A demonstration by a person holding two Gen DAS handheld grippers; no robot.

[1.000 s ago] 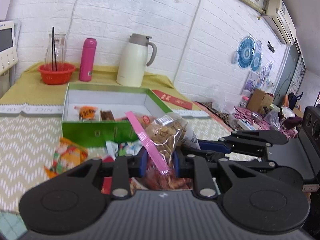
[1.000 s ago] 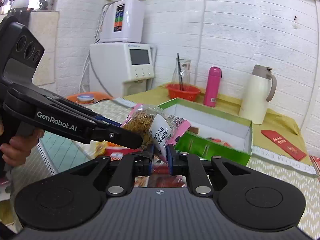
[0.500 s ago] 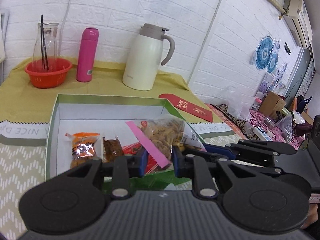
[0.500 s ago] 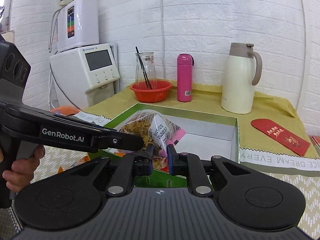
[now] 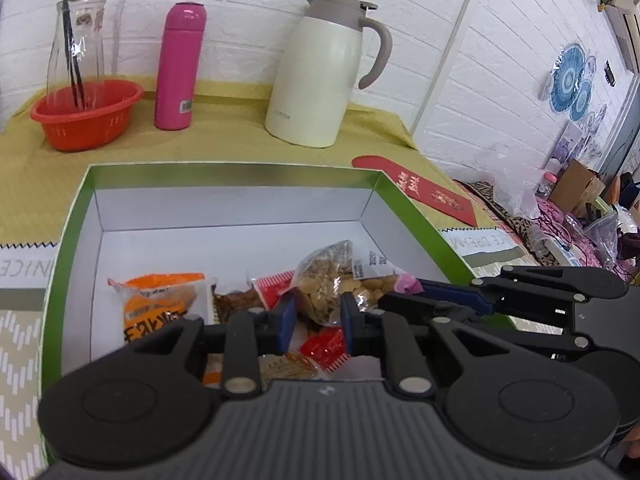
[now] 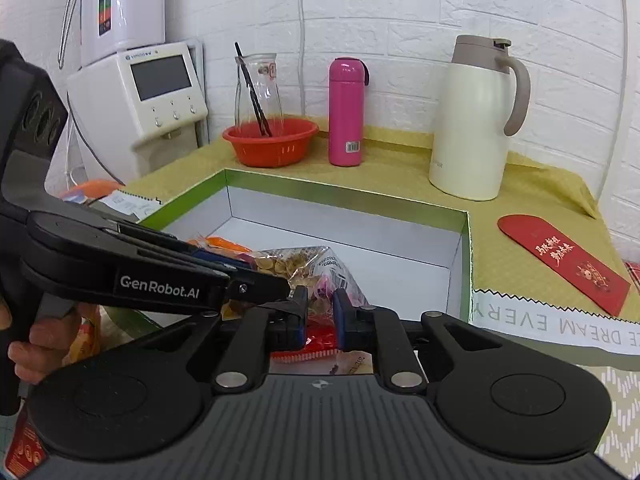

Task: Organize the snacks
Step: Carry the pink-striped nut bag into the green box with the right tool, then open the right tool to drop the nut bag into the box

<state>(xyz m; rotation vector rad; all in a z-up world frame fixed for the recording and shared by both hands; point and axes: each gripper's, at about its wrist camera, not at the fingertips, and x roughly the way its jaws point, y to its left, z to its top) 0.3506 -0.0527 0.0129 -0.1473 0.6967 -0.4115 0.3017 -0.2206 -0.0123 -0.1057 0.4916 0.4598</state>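
Lowering a clear bag of snacks [image 5: 326,280] into the green-rimmed box [image 5: 224,170], both grippers pinch it over packets by the near wall. Ease it down level and release only once it rests. Left gripper [image 5: 316,316], closing, clamps the near end; right gripper [image 6: 320,314] grips its pink-sealed end. Both tilt downward.
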